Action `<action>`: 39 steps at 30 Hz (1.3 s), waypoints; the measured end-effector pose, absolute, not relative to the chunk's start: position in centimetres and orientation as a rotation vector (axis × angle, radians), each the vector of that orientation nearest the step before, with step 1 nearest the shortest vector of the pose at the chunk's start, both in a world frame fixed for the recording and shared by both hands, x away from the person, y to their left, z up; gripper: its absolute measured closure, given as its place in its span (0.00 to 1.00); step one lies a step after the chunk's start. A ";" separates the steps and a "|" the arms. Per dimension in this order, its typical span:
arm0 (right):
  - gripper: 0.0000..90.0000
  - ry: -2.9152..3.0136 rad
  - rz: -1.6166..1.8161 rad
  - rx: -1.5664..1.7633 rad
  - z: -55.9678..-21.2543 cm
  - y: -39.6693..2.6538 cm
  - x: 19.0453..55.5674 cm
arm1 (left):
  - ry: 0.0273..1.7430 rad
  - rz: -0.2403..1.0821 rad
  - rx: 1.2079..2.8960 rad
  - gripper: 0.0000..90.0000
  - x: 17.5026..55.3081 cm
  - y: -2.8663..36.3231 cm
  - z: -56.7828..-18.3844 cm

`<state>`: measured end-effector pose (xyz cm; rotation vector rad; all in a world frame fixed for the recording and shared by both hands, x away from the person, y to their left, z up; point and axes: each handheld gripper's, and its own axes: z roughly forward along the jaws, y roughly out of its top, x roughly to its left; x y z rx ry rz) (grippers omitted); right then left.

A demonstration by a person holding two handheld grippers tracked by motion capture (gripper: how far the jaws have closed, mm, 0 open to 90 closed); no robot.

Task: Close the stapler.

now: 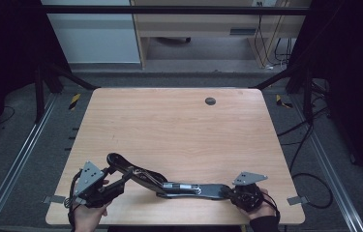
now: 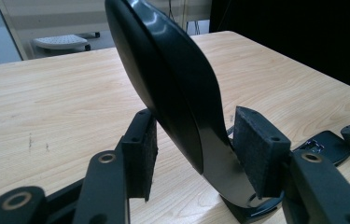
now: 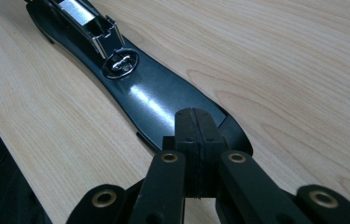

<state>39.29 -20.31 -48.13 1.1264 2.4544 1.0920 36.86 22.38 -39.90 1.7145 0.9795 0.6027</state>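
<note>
left tool (image 2: 195, 154) jaws flank black stapler's (image 2: 172, 88) raised arm.

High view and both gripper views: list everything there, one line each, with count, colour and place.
Table: one, light wood, centre of the high view.
Stapler: one, black with a metal channel, opened out flat along the table's near edge, its left arm raised.
Grommet: one, dark, in the table top near the far edge.
Desk: one, pale wood, beyond the table.
Left hand-held gripper: one, black, pads either side of the stapler's raised arm.
Right hand-held gripper: one, black, jaws shut at the stapler's right end.
</note>
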 end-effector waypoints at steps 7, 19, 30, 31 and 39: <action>1.00 2.460 1.047 1.134 -48.4 -20.5 39.5 | 0.985 0.594 1.713 0.57 36.9 22.3 -39.7; 1.00 2.480 1.092 1.192 -48.5 -20.8 39.8 | 0.985 0.594 1.714 0.58 36.8 21.9 -39.5; 1.00 2.484 1.064 1.127 -48.5 -20.6 39.8 | 0.973 0.609 1.724 0.59 36.7 21.3 -39.1; 1.00 2.487 1.068 1.133 -48.4 -20.6 39.7 | 0.973 0.609 1.725 0.59 36.7 21.3 -39.1; 1.00 2.486 1.069 1.142 -48.4 -20.6 39.7 | 0.965 0.612 1.728 0.60 36.6 20.9 -38.9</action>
